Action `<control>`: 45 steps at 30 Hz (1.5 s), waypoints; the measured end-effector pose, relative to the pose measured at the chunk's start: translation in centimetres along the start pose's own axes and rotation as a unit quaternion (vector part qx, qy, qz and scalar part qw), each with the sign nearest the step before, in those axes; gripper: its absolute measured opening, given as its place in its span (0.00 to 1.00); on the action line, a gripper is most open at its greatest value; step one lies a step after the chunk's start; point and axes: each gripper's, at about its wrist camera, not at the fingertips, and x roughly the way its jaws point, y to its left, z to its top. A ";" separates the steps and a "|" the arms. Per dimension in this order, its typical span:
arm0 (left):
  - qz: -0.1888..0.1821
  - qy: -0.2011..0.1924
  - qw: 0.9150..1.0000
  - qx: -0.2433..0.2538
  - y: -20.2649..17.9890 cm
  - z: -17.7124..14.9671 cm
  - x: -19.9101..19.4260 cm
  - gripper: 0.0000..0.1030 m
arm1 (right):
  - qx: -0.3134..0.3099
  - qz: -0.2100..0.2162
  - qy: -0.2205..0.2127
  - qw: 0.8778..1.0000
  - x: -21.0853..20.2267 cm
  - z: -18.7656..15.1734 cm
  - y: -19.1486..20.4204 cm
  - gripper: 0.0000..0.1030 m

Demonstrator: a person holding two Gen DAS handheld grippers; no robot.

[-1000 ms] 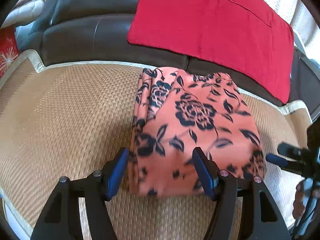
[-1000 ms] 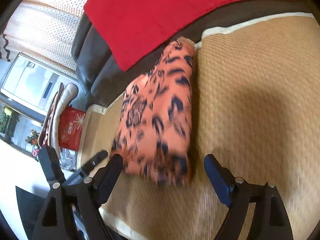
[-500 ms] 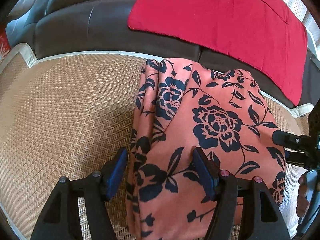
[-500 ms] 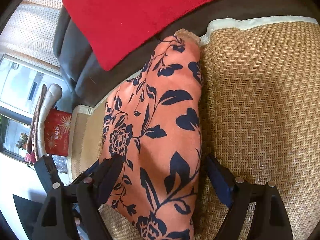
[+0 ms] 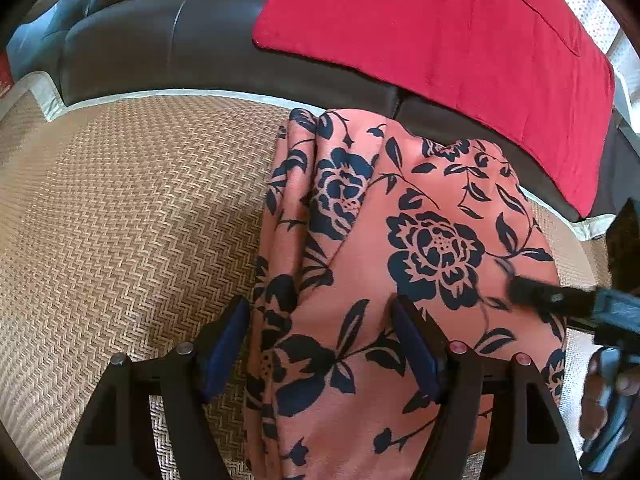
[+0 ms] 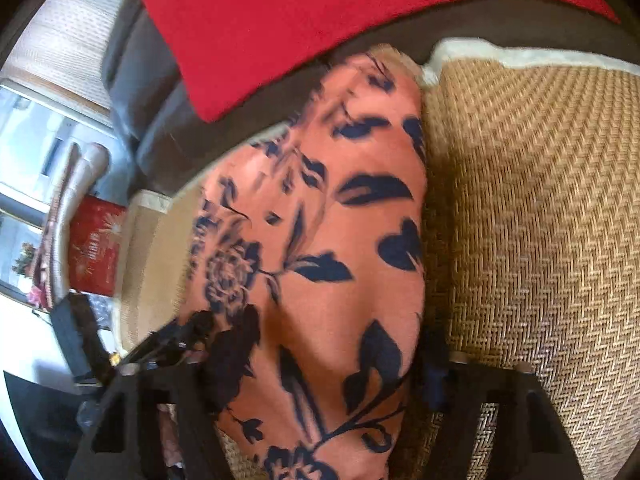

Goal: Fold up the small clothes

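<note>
An orange garment with a dark blue flower print (image 5: 400,248) lies folded on a woven straw mat (image 5: 120,220); it also shows in the right wrist view (image 6: 320,240). My left gripper (image 5: 320,344) is open, its blue-padded fingers (image 5: 224,344) straddling the garment's near left edge. My right gripper (image 6: 316,364) is open, its jaws on either side of the garment's near right end, blurred by motion. The right gripper's finger (image 5: 560,300) shows over the cloth at the right of the left wrist view.
A dark leather sofa back (image 5: 160,40) runs behind the mat, with a red cloth (image 5: 440,28) draped on it. The mat (image 6: 540,220) extends right. A red box (image 6: 94,248) stands on the floor at left.
Both grippers have moved forward and closer to the garment, which now fills more of each view. The right gripper's finger has come in over the cloth.
</note>
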 end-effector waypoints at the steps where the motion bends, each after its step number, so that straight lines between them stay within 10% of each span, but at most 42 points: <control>1: -0.007 0.000 1.000 -0.004 0.1 0.0 -0.2 0.72 | 0.000 -0.002 -0.001 1.000 0.2 -0.1 0.0 0.53; 8: -0.013 0.009 1.000 0.015 -0.8 -0.5 1.2 0.71 | -0.017 -0.017 0.004 1.000 0.7 0.1 0.8 0.45; 16: -0.042 0.012 0.999 0.009 -1.7 0.1 -0.8 0.25 | -0.086 -0.053 -0.009 0.995 -0.7 0.1 5.1 0.35; 21: -0.098 0.018 0.995 0.019 -5.1 -1.6 -1.3 0.32 | -0.069 -0.061 -0.039 0.995 -5.4 -1.5 3.1 0.37; 25: -0.066 0.003 0.997 0.043 -5.6 -2.6 -0.9 0.59 | 0.000 -0.053 -0.045 0.998 -7.0 -2.4 -2.2 0.74; 30: -0.089 0.016 0.996 -0.023 -2.5 -1.9 -0.4 0.72 | 0.035 -0.001 -0.070 0.997 -7.6 -1.9 -3.7 0.79; 32: -0.101 0.055 0.993 -0.005 -3.4 -1.9 1.3 0.72 | 0.029 0.022 -0.042 0.998 -5.6 -1.2 -3.3 0.77; 34: -0.112 0.061 0.992 0.021 -4.8 -2.2 1.9 0.39 | -0.008 0.012 -0.018 1.000 -3.6 -0.5 -1.5 0.40; 36: -0.103 0.043 0.993 0.028 -5.5 -1.9 1.1 0.26 | -0.048 -0.023 -0.014 0.998 -3.2 0.2 1.1 0.34; 43: -0.160 -0.065 0.984 0.050 -9.9 2.7 -6.6 0.25 | -0.127 -0.008 -0.103 0.986 -13.0 3.3 7.6 0.32; 45: -0.164 -0.067 0.982 0.063 -11.4 3.5 -7.2 0.40 | -0.091 0.019 -0.122 0.988 -15.2 3.8 5.4 0.39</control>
